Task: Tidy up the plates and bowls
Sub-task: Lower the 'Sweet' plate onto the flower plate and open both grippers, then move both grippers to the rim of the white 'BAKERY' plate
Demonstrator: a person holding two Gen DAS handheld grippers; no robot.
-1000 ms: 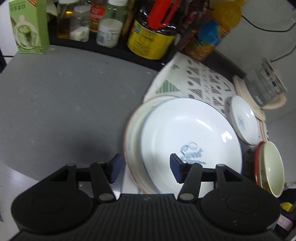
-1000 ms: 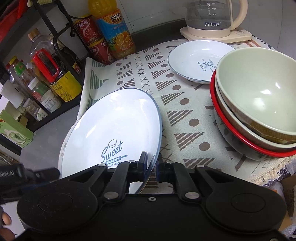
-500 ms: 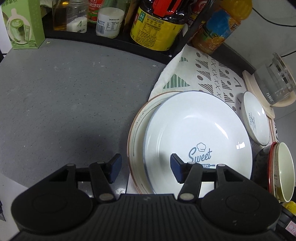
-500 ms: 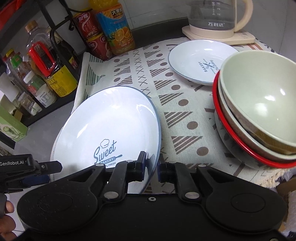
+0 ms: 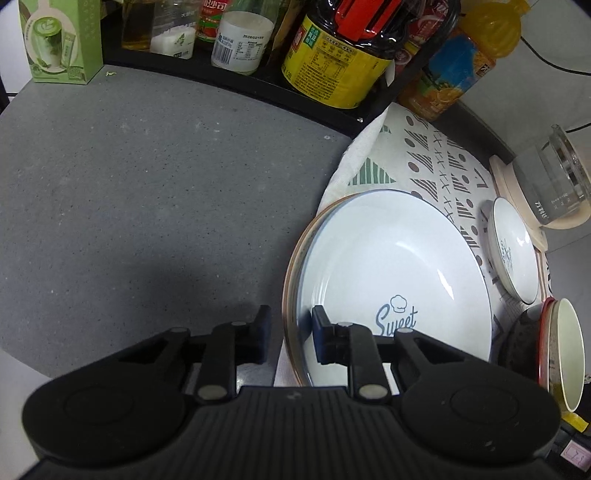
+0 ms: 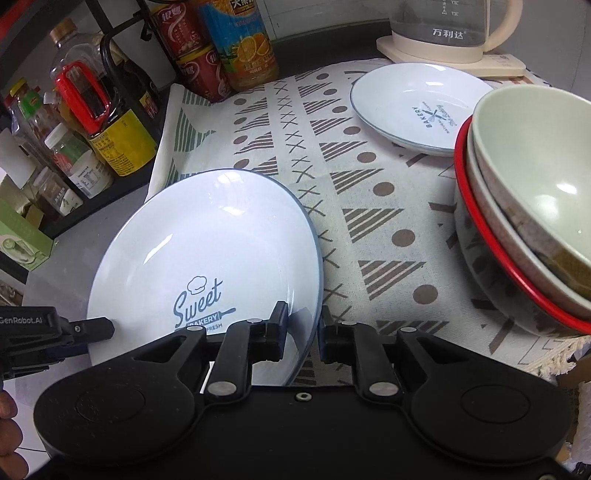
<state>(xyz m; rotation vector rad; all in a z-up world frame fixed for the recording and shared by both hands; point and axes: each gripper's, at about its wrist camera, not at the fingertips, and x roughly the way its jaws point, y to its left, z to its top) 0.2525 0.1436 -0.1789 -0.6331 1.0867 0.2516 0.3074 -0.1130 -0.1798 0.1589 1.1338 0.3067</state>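
**Two Grippers Meet on the Rim of One Large Plate**

The left gripper point(image 5: 288, 334) is closing, its jaws astride the near-left rims of the stacked plates, one pad outside over the grey surface point(image 5: 147, 184) and one inside on the white glaze; a sliver of gap shows on the outer side, so contact does not look complete. The right gripper point(image 6: 301, 334) is opening, its jaws parting around the near-right rim of the white "Sweet Bakery" plate point(image 6: 207, 258) with a narrow gap at each pad. That plate lies on a brown-rimmed plate point(image 5: 291, 280) near the front-left corner of the patterned cloth point(image 6: 332, 177), overhanging onto bare surface. Further along the cloth, toward its back-right corner, a smaller bakery plate point(image 6: 417, 103) sits just in front of a glass kettle point(image 6: 454, 33); a nest of bowls point(image 6: 524, 206), the outermost red-rimmed, stands at the right edge. Bottles and jars crowd the black rack point(image 5: 258, 88) along the back.

This reads as a handover or a settling of the stack. Done well, the left pads would seat squarely on the rim before the right lets go fully, and any lift would stay level so the upper plate does not slide off the lower.
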